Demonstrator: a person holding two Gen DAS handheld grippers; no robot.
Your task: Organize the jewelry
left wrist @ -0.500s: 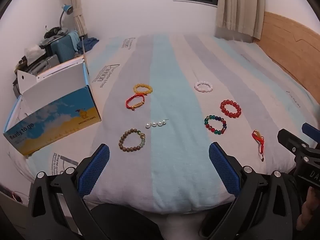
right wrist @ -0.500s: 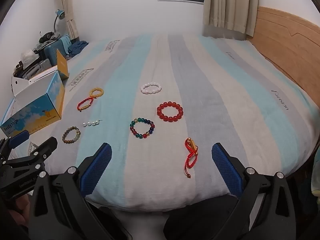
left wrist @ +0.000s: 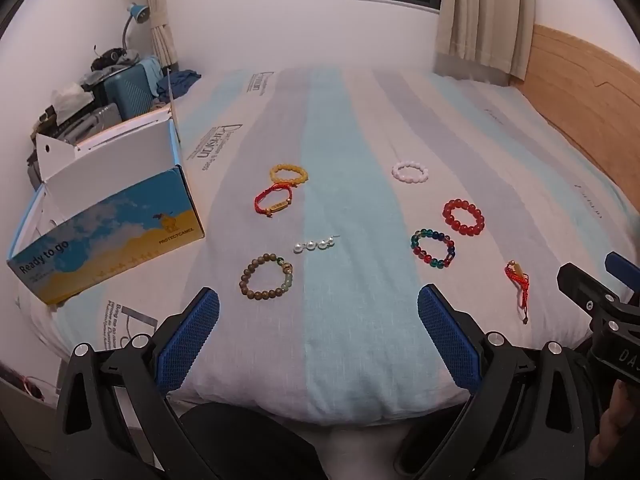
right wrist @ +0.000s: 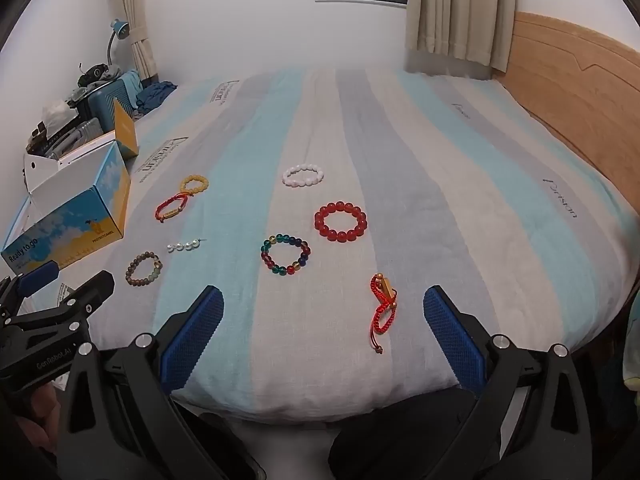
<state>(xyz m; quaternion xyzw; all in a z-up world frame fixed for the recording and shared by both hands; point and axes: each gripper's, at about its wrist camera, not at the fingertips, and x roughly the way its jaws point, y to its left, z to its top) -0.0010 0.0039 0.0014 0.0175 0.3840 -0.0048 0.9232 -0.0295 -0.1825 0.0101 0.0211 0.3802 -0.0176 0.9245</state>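
Jewelry lies spread across the striped bedspread (right wrist: 440, 216), near its foot end, every piece apart from the next except one pair. Left group: a yellow bead bracelet (left wrist: 289, 173) touching a red cord bracelet with a gold bar (left wrist: 273, 202) just below it; nearer the edge, a short strand of pearls (left wrist: 315, 244), then a brown wooden bead bracelet (left wrist: 266, 282) closest to the foot. Right group: a white bead bracelet (right wrist: 303, 175) farthest up the bed, a red bead bracelet (right wrist: 340, 221) below it, a multicoloured glass bead bracelet (right wrist: 285, 254) down and to its left, and a red knotted cord piece with a gold charm (right wrist: 383, 304) nearest the edge, lying stretched out lengthwise

An open blue and yellow cardboard box (left wrist: 108, 232) sits on the bed's left side, lid flaps up, well left of the yellow and brown bracelets

Left gripper (left wrist: 319, 334) hangs over the foot of the bed, blue pads spread wide, nothing between them; brown bracelet just ahead of its left pad. Right gripper (right wrist: 323, 332) likewise spread wide and empty, red knotted cord lying ahead between its fingers, untouched

Beyond: wooden headboard (right wrist: 580, 92) on the right, curtains (right wrist: 456, 12) beside a dark window, luggage (left wrist: 132, 88) and clutter in the left corner under a blue desk lamp (left wrist: 136, 14)
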